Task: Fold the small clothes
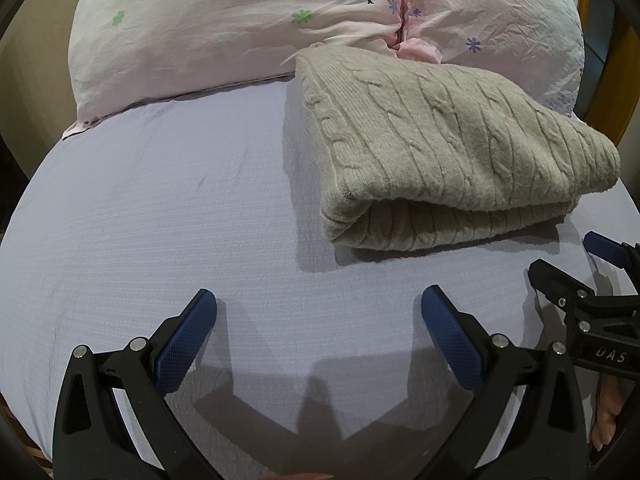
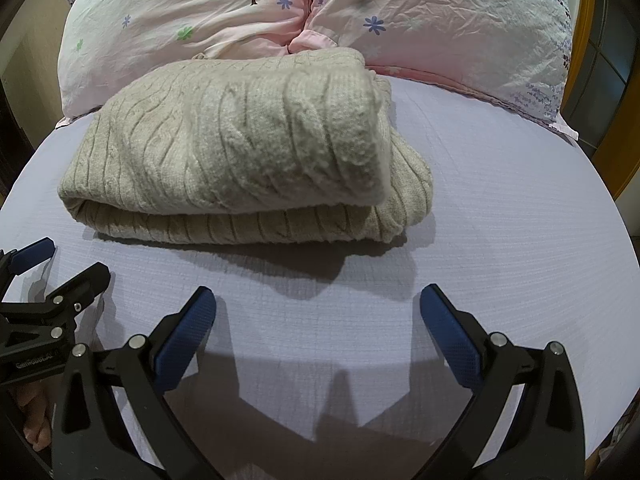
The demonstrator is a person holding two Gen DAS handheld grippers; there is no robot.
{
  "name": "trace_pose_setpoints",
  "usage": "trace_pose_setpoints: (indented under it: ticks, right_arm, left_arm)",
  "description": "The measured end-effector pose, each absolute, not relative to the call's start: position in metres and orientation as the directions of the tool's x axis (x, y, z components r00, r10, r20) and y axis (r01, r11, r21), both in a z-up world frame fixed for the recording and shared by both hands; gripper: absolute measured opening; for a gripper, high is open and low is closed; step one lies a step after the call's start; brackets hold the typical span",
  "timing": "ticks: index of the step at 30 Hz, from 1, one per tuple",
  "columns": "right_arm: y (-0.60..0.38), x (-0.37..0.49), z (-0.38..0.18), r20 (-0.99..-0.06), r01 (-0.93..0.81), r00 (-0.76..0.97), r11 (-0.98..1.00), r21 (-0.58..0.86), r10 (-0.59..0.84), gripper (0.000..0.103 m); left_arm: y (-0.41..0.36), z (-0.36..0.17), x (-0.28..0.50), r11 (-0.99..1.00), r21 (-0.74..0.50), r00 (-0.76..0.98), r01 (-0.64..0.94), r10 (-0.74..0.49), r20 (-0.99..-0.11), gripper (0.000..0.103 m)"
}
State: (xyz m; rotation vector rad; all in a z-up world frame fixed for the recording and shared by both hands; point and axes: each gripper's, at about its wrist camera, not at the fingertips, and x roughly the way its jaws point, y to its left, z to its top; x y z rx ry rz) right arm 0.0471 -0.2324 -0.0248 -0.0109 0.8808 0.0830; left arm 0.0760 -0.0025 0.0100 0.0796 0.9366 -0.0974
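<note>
A beige cable-knit sweater (image 1: 436, 144) lies folded in a thick stack on the lavender bed sheet (image 1: 160, 208), its far edge against the pillows. It also shows in the right wrist view (image 2: 240, 148). My left gripper (image 1: 319, 300) is open and empty, above the sheet in front of the sweater's left end. My right gripper (image 2: 318, 300) is open and empty, in front of the sweater's right end. Each gripper shows at the edge of the other's view: the right one (image 1: 560, 264) and the left one (image 2: 76, 260).
Two pink floral pillows (image 1: 224, 28) (image 2: 440, 28) lie side by side along the back of the bed. A wooden frame (image 2: 600, 80) stands at the right edge. The sheet (image 2: 500, 208) spreads to the left and right of the sweater.
</note>
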Motion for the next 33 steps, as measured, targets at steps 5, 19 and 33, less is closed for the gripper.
trace_pose_setpoints:
  ticks: [5, 19, 33]
  right_arm:
    - [-0.2323, 0.047, -0.0248, -0.771, -0.077, 0.634, 0.997, 0.025, 0.068, 0.101]
    - [-0.2324, 0.0471, -0.0249, -0.77, -0.077, 0.634, 0.997, 0.025, 0.068, 0.101]
    - [-0.2323, 0.047, -0.0248, -0.771, -0.077, 0.634, 0.997, 0.025, 0.068, 0.101]
  left_arm:
    - [-0.0027, 0.0101, 0.0759, 0.992, 0.026, 0.588, 0.12, -0.05, -0.807, 0.102]
    - [-0.0029, 0.01, 0.0763, 0.992, 0.027, 0.583, 0.122, -0.05, -0.811, 0.102]
    - [-0.0022, 0.0098, 0.0773, 0.992, 0.029, 0.588, 0.125, -0.05, -0.807, 0.102]
